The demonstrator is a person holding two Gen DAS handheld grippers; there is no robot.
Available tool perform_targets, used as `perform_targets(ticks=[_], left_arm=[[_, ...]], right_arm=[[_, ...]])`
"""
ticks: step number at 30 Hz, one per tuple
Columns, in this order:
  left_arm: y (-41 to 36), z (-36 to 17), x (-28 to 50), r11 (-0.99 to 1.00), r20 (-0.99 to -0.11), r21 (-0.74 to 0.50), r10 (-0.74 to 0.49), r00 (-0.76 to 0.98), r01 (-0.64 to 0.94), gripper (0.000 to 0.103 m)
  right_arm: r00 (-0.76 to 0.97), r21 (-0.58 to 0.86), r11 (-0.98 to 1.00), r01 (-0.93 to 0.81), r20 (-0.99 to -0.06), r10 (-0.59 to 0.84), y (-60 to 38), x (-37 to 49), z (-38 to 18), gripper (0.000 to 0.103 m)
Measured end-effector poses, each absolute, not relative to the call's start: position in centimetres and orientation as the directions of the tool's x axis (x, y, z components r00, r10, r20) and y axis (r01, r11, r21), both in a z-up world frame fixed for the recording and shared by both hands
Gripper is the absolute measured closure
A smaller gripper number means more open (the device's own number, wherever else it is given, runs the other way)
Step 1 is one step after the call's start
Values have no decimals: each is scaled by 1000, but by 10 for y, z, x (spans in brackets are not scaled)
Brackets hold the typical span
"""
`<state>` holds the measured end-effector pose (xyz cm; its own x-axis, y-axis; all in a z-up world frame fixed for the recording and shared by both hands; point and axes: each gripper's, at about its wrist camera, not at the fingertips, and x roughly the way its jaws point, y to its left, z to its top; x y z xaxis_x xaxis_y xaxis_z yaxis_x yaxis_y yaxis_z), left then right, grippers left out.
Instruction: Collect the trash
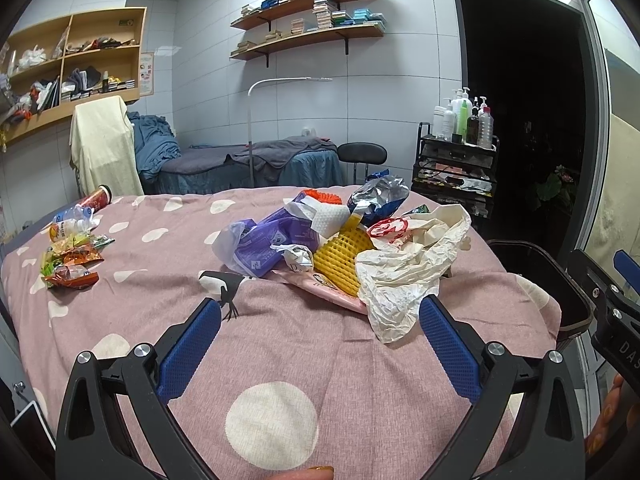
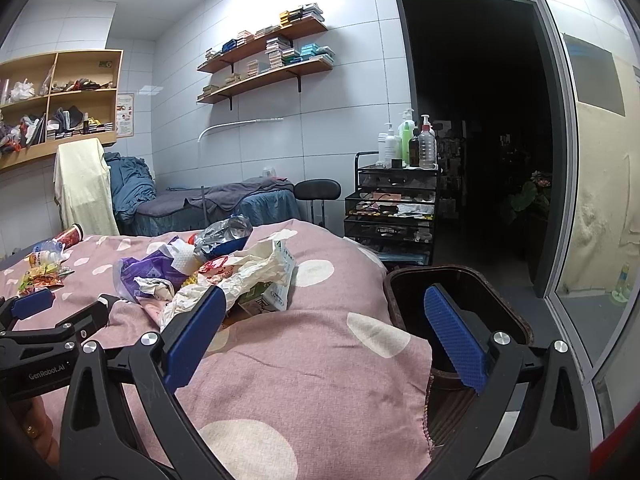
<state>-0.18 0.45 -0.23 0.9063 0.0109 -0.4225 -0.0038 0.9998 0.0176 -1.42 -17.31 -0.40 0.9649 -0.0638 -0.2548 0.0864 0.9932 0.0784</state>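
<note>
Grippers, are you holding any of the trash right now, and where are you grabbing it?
Nothing is held. The left gripper and the right gripper both have their jaws wide open above the pink bedspread, short of the trash pile.

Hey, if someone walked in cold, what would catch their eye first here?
Probably the heap of trash in the middle of the pink spotted bedspread, topped by a crumpled white bag and yellow foam netting. Next, the dark bin at the bed's right edge, with both grippers' jaws open and empty.
</note>
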Motion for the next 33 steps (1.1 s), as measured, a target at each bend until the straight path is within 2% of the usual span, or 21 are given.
perform_targets(ticks=[33], left_arm=[[0,-7,3,1000,-436,14,-4,900,11,5]], right_arm=[[963,79,993,85,-261,-61,-171,-13,-6,5]])
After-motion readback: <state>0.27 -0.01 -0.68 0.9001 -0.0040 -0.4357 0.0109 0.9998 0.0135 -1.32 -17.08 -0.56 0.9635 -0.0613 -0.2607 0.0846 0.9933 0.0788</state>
